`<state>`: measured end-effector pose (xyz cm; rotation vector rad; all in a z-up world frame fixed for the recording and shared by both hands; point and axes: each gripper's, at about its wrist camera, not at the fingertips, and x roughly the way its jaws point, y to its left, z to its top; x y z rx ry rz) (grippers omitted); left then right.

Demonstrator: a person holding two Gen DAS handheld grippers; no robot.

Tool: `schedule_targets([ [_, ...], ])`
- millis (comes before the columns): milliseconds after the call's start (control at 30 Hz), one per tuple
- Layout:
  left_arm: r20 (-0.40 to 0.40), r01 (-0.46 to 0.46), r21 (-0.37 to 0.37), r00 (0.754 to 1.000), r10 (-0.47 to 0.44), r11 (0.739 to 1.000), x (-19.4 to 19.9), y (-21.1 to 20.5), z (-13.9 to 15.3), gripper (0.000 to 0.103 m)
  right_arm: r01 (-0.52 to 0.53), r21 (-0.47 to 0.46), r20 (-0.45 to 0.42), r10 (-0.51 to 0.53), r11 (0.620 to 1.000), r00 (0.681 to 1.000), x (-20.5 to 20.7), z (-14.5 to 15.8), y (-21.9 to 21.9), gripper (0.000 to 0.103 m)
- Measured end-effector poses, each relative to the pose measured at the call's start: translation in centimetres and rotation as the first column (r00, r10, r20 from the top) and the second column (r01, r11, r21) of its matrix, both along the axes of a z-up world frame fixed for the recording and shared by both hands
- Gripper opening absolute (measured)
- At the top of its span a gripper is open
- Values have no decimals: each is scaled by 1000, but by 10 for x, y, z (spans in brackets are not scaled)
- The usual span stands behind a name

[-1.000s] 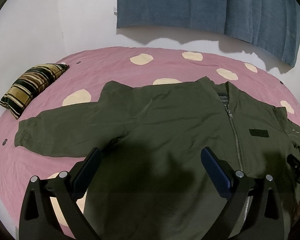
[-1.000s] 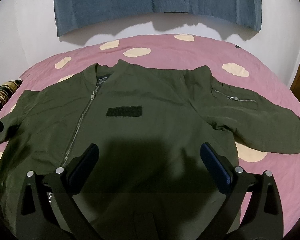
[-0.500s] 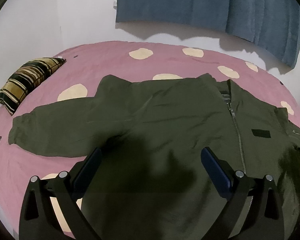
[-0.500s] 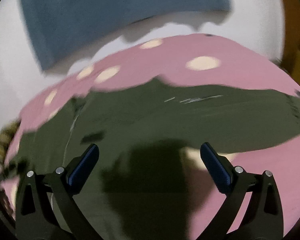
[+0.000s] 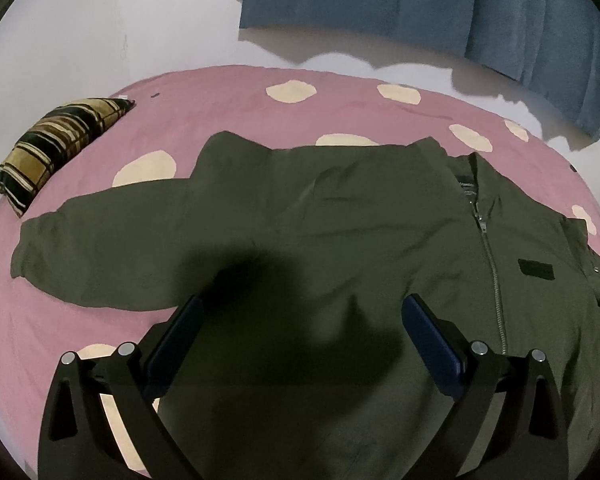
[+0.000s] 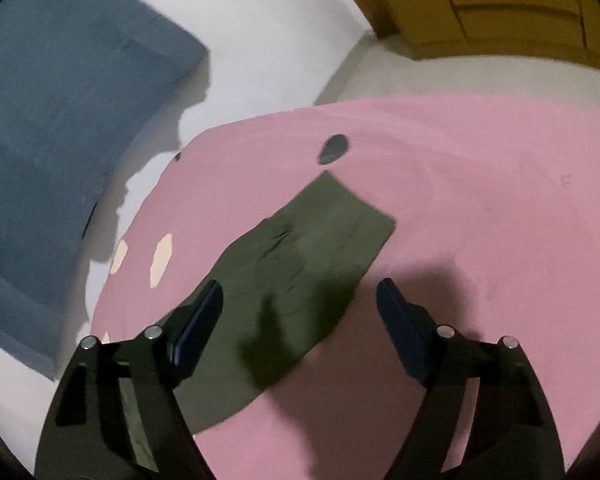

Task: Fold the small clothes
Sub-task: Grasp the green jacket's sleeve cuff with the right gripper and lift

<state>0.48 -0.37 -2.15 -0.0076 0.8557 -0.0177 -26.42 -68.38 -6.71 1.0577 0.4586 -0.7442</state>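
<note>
The jacket lay spread flat, front up and zipped, on the pink spotted sheet. One sleeve stretched out towards a striped pillow near the bed's edge, apart from it. A blue curtain hung on the white wall behind the bed. The left gripper hovered over the jacket's lower body with jaws wide and nothing between them; its shadow darkened the cloth there. The right gripper hung over the other sleeve, near the cuff, jaws closing but apart, no pad pressing on cloth. A dark spot on the sheet sat just beyond that cuff. Wooden furniture stood past the bed's corner, blurred and cut off by the frame. The jacket's hem was hidden behind the left gripper, and its far side ran out of the left wrist view.
</note>
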Motion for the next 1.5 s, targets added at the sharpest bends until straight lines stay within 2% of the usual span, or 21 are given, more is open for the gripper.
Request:
schedule_targets([
  [167, -7, -3, 23, 1000, 3, 1000, -1, -3, -1, 99, 29, 94, 41, -33, 995, 999, 4, -28, -21, 78],
  [233, -12, -7, 28, 1000, 7, 1000, -1, -2, -2, 99, 49, 91, 67, -56, 995, 996, 5, -31, -24, 78],
  [300, -17, -11, 30, 1000, 12, 999, 0, -2, -3, 99, 44, 78, 61, -49, 996, 997, 11, -31, -28, 63],
  [367, -24, -17, 26, 1000, 18, 1000, 1, 0, -3, 99, 25, 83, 23, -27, 996, 999, 20, -34, -31, 33],
  [467, -37, -27, 7, 999, 27, 1000, 1, 2, -4, 99, 4, 54, 10, -4, 999, 1000, 22, -37, -32, 17],
  [600, -35, -29, 12, 999, 29, 1000, -1, 4, -4, 99, 45, 61, 69, -49, 997, 996, 5, -38, -37, 13],
  [667, -31, -30, 11, 999, 30, 1000, -1, 7, -3, 99, 42, 35, 53, -44, 998, 998, 9, -32, -32, 12],
  [767, -25, -43, -6, 999, 43, 999, -1, 13, -2, 99, 18, -44, 78, -15, 999, 997, 16, -4, -16, 11],
  [900, -21, -40, -18, 999, 39, 999, 0, 17, 1, 99, -85, -168, 144, 110, 982, 983, 46, 53, 21, 11],
  [967, -20, -36, -20, 999, 36, 999, 0, 19, 2, 99, -145, -231, 159, 185, 962, 970, 67, 79, 45, 11],
  [1067, -22, -36, -36, 999, 36, 999, 1, 26, 4, 99, -247, -313, 179, 313, 917, 933, 102, 116, 89, 11],
  [1167, -12, -44, -48, 999, 43, 998, 1, 32, 8, 99, -350, -378, 170, 436, 857, 884, 137, 141, 139, 11],
  [1200, -7, -46, -52, 999, 46, 998, 0, 34, 9, 99, -397, -389, 167, 487, 831, 857, 155, 148, 160, 11],
  [1267, 7, -50, -64, 999, 51, 997, -1, 40, 13, 99, -447, -403, 152, 540, 799, 828, 174, 154, 188, 11],
  [1367, 27, -58, -78, 998, 60, 995, -3, 47, 18, 99, -531, -443, 82, 622, 723, 779, 213, 156, 244, 11],
  [1500, 35, -59, -96, 997, 62, 994, -2, 54, 24, 99, -623, -426, 44, 702, 656, 710, 254, 146, 295, 11],
])
